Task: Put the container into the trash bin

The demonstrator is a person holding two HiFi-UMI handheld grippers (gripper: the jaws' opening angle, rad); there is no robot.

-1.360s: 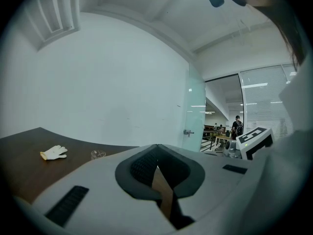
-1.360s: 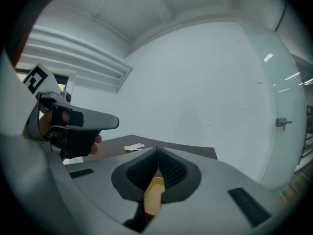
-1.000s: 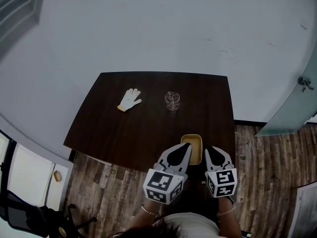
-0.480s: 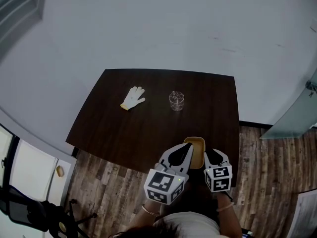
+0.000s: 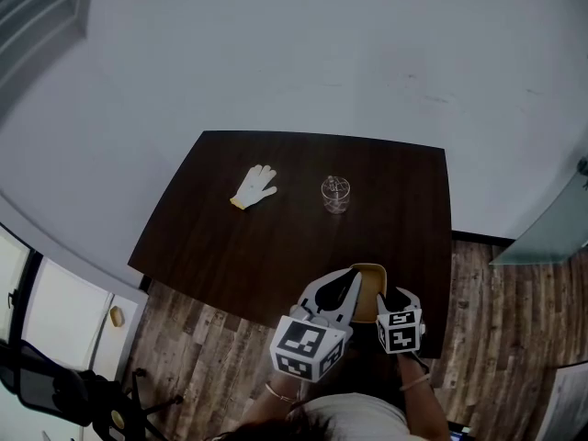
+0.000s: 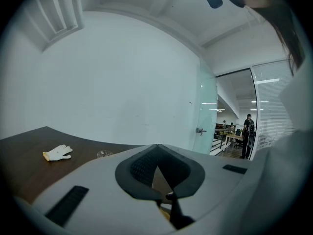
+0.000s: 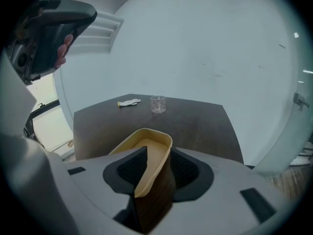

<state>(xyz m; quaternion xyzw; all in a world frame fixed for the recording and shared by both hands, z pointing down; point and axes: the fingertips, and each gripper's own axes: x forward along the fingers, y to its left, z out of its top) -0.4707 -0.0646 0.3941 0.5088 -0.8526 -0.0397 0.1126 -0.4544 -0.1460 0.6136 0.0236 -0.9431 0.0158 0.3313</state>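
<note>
The tan container hangs tilted at the near edge of the dark table, between my two grippers. My left gripper is shut on its left rim; in the left gripper view the pads meet over a sliver of the container. My right gripper sits lower, at the container's right side. Its jaws are opening, and in the right gripper view the container's wall stands loose between the spread pads of the right gripper. No trash bin is in view.
A white glove and a clear glass lie farther back on the table. Wood flooring runs along the near side. A white cabinet and a chair base stand at the left, a glass door at the right.
Both grippers and the container have drawn back toward the table's near edge. The right gripper has sunk lower and looks smaller, and its jaws have spread.
</note>
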